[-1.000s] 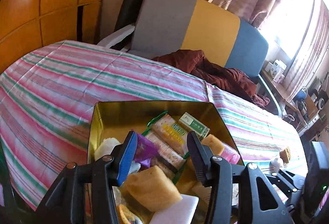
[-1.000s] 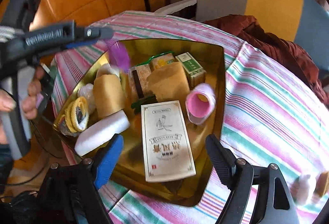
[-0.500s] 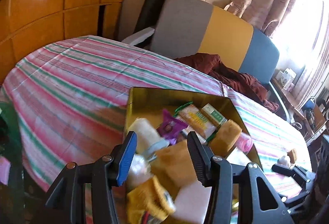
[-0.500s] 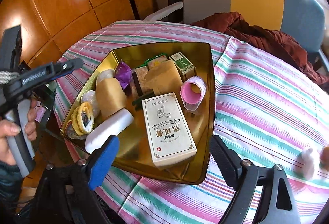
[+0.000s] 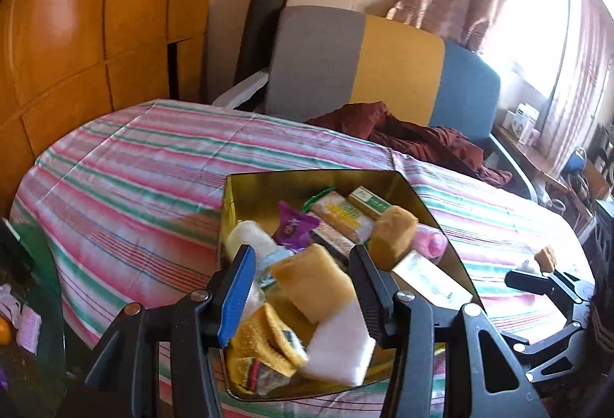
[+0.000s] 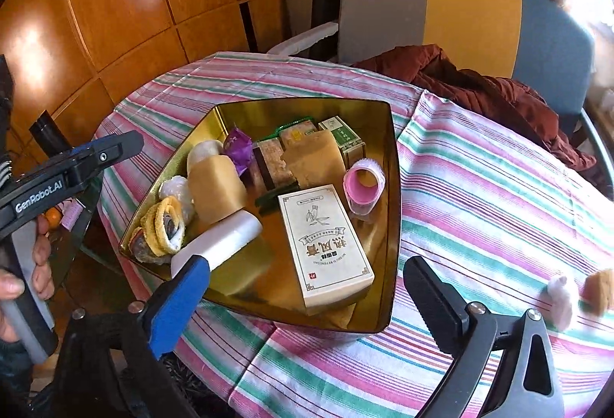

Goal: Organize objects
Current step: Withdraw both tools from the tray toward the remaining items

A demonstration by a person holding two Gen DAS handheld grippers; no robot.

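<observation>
Left gripper [image 5: 301, 289]: it hangs at the near-left corner of the tin, jaws partly apart with nothing between the pads; in the right wrist view a hand [image 6: 27, 264] grips its handle off the table's left edge, likely standing clear.
Gold tin [image 6: 391, 157]: it sits on the striped tablecloth [image 6: 499, 207] and serves as the collecting place, so nearly all the loose things lie inside it.
Left side of tin: a yellow-banded bundle [image 6: 163, 226], a white foam block [image 6: 222, 239] and a tan sponge [image 6: 217, 184] are packed together along the left wall.
Middle of tin: a purple wrapper [image 6: 238, 147], snack bars [image 6: 274, 162] and a second tan sponge [image 6: 312, 159] crowd the back; the cream printed box [image 6: 326, 241] lies flat in front, probably to use the open floor.
Right side of tin: a green-and-white box [image 6: 343, 136] is in the back corner, a pink roll [image 6: 364, 184] near the right wall.
Right gripper [image 6: 307, 293]: its jaws have just been opening and stand very wide, empty, over the tin's near rim.
Outside the tin: a small white object [image 6: 562, 297] and a tan piece [image 6: 598, 289] lie on the cloth at far right, apparently next to be gathered.
</observation>
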